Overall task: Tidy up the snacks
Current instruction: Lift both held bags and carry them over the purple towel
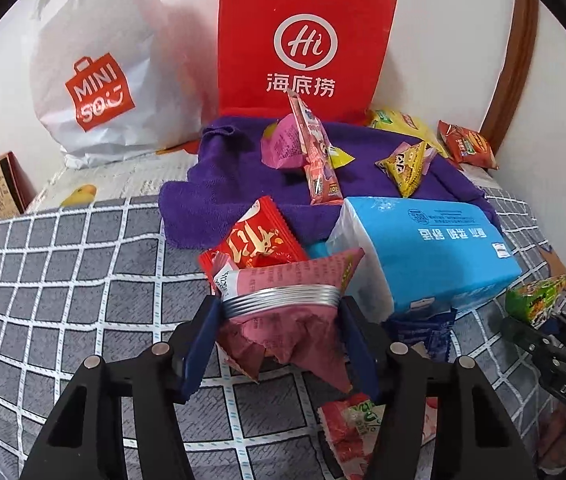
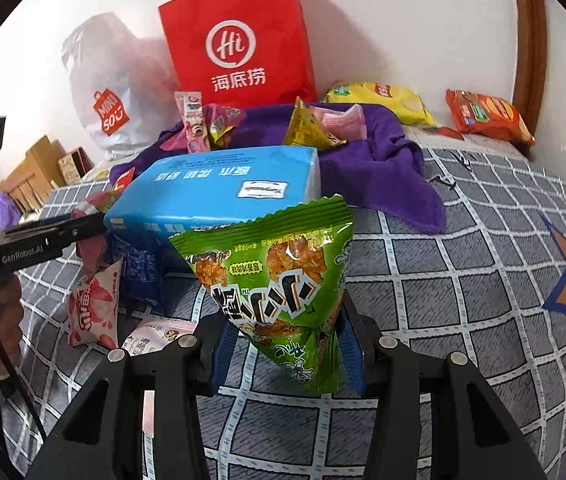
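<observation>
The left tongs (image 1: 281, 320) grip a pink snack packet (image 1: 283, 284) above the checked bedspread (image 1: 83, 280), with the blue tissue pack (image 1: 435, 248) at its two o'clock. The right tongs (image 2: 289, 344) clamp a green snack bag (image 2: 279, 276), tissue pack at eleven o'clock.

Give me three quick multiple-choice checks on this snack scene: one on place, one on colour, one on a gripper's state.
1. Where does the blue tissue pack lie?
A. in front of the purple towel
B. inside the red paper bag
C. on the floor

2. What colour is the snack packet in the right gripper?
A. red
B. green
C. blue

3. The left gripper is:
A. empty
B. shut on a pink packet
C. out of view

Answers: 1 A, the towel is right behind it; 2 B, green wrapper; 3 B, both fingers pinch it.
</observation>
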`<action>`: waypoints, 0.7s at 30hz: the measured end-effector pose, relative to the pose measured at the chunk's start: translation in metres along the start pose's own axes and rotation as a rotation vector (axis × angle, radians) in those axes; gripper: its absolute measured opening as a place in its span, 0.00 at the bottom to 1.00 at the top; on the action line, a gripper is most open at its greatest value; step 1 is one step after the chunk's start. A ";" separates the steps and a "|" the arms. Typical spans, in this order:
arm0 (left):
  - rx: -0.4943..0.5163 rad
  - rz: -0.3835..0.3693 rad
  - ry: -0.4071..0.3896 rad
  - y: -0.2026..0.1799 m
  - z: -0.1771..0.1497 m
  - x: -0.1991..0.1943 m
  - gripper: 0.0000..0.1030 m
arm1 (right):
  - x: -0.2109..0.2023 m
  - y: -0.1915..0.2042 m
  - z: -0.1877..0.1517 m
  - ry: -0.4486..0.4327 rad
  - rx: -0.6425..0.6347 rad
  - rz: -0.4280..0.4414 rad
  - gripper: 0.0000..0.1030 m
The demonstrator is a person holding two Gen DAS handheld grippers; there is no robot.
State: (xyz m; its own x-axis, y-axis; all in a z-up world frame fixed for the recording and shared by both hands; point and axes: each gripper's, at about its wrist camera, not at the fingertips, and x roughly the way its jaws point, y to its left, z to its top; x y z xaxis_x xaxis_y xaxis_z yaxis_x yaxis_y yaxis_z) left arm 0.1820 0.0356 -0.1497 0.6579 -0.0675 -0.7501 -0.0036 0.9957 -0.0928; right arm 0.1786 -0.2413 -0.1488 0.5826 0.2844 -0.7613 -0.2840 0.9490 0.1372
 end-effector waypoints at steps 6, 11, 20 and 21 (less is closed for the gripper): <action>-0.039 -0.035 -0.024 0.005 0.002 -0.007 0.56 | -0.002 0.001 0.000 -0.010 0.003 0.006 0.44; -0.056 -0.049 -0.016 0.008 0.003 -0.006 0.56 | -0.001 0.003 0.000 -0.006 -0.009 0.008 0.44; -0.058 -0.061 -0.019 0.008 0.003 -0.008 0.56 | 0.002 0.001 0.000 0.009 0.008 0.009 0.44; -0.058 -0.061 -0.021 0.009 0.003 -0.008 0.56 | 0.002 0.001 0.000 0.007 0.007 0.010 0.44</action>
State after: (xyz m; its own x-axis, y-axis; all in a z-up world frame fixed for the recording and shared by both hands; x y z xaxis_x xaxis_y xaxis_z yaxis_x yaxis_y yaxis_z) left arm 0.1794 0.0449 -0.1423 0.6736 -0.1261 -0.7283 -0.0060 0.9844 -0.1760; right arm 0.1791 -0.2402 -0.1500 0.5745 0.2933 -0.7641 -0.2846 0.9469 0.1495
